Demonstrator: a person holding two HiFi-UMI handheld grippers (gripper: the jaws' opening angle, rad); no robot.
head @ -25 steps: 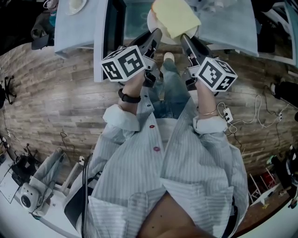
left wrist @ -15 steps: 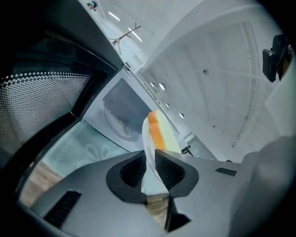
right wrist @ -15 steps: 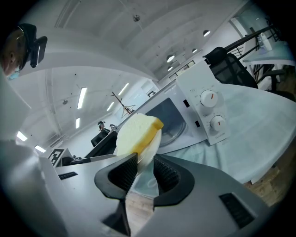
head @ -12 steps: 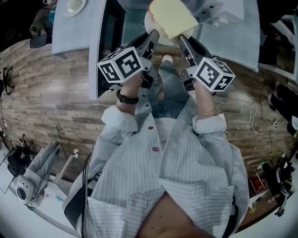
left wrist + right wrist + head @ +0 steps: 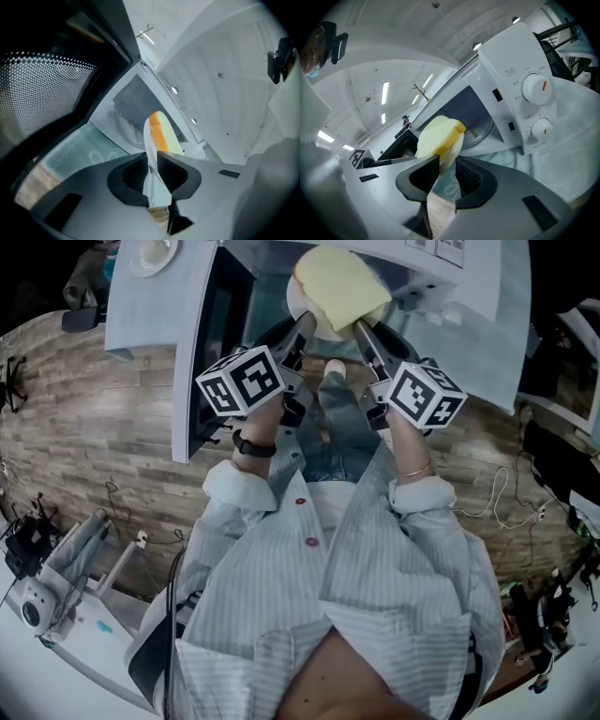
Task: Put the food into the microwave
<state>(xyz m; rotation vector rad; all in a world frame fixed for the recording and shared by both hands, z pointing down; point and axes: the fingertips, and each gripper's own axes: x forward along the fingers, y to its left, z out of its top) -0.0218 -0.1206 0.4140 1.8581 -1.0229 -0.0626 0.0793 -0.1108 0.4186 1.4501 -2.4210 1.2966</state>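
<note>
A white plate (image 5: 305,298) bearing a pale yellow slab of food (image 5: 339,285) hangs in front of the open white microwave (image 5: 520,70). My left gripper (image 5: 305,324) is shut on the plate's left rim, my right gripper (image 5: 361,329) on its right rim. In the left gripper view the left gripper (image 5: 151,161) pinches the thin plate rim (image 5: 149,140) edge-on, with the orange-yellow food (image 5: 161,133) beyond and the microwave cavity (image 5: 133,101) behind. In the right gripper view the right gripper (image 5: 447,161) clamps the plate's rim (image 5: 453,149) below the food (image 5: 436,133).
The microwave door (image 5: 202,343) stands swung open at the left; its perforated window (image 5: 42,93) fills the left gripper view's left side. Two dials (image 5: 534,89) sit on the right-hand panel. A dish (image 5: 150,251) rests on the cloth-covered table (image 5: 141,306). Cables and gear (image 5: 37,610) lie on the wooden floor.
Both grippers have carried the plate forward, closer to the microwave's opening. The door and control panel now show larger in the head view. Both grips on the plate are unchanged.
</note>
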